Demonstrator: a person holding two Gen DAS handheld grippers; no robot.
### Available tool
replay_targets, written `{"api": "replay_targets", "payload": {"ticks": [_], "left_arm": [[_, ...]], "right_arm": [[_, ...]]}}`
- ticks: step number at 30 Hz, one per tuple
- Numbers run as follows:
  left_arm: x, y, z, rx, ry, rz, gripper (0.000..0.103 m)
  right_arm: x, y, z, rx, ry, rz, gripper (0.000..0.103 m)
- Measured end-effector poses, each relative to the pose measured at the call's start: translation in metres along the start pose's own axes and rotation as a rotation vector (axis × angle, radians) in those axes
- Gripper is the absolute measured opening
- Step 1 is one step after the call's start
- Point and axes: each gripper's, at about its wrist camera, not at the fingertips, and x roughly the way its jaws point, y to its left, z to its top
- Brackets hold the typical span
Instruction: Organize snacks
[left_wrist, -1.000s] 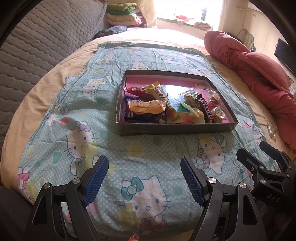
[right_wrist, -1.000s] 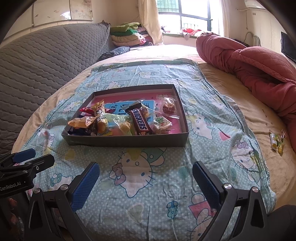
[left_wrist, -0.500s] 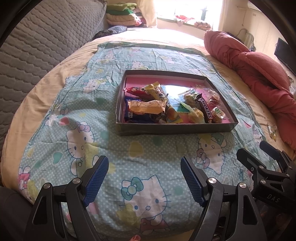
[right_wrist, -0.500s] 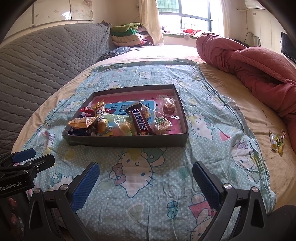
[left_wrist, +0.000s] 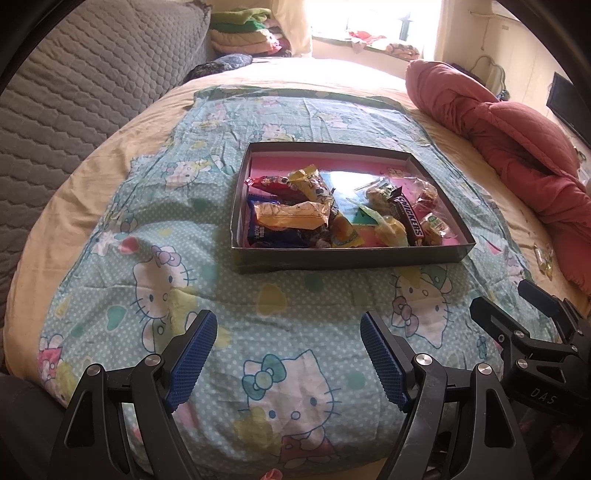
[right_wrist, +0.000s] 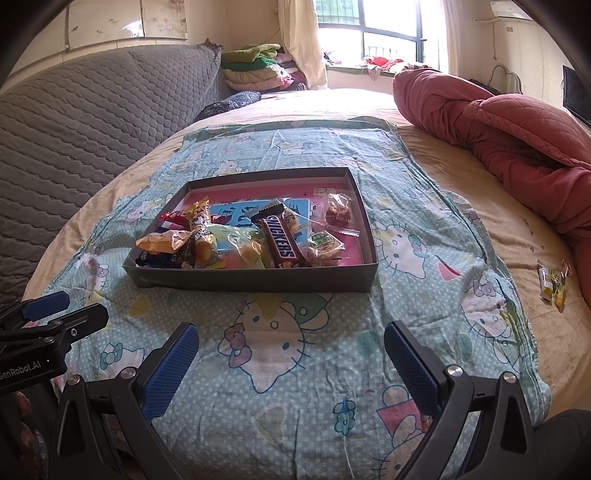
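A shallow dark box (left_wrist: 347, 258) (right_wrist: 255, 280) with a pink floor lies on a cartoon-cat cloth (left_wrist: 295, 332) on a bed. Several wrapped snacks fill its near half, among them a Snickers bar (left_wrist: 408, 218) (right_wrist: 282, 242) and a yellow packet (left_wrist: 291, 216) (right_wrist: 164, 240). One small yellow-green snack packet (right_wrist: 552, 286) (left_wrist: 543, 260) lies outside the box on the beige sheet at the right. My left gripper (left_wrist: 288, 330) hovers open over the cloth, short of the box. My right gripper (right_wrist: 291, 341) also stands open and empty, beside the left one.
A rolled red quilt (right_wrist: 517, 133) lies along the right side of the bed. A grey quilted headboard (right_wrist: 81, 147) rises at the left. Folded clothes (right_wrist: 255, 70) are stacked at the far end under the window.
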Motion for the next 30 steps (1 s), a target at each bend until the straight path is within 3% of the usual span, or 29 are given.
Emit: {"api": "replay_targets", "payload": {"ticks": [30], "left_arm": [[0.0018, -0.0015, -0.0012, 0.000, 0.004, -0.004, 0.081]], "right_arm": [[0.0011, -0.0013, -0.0014, 0.002, 0.010, 0.000, 0.101]]}}
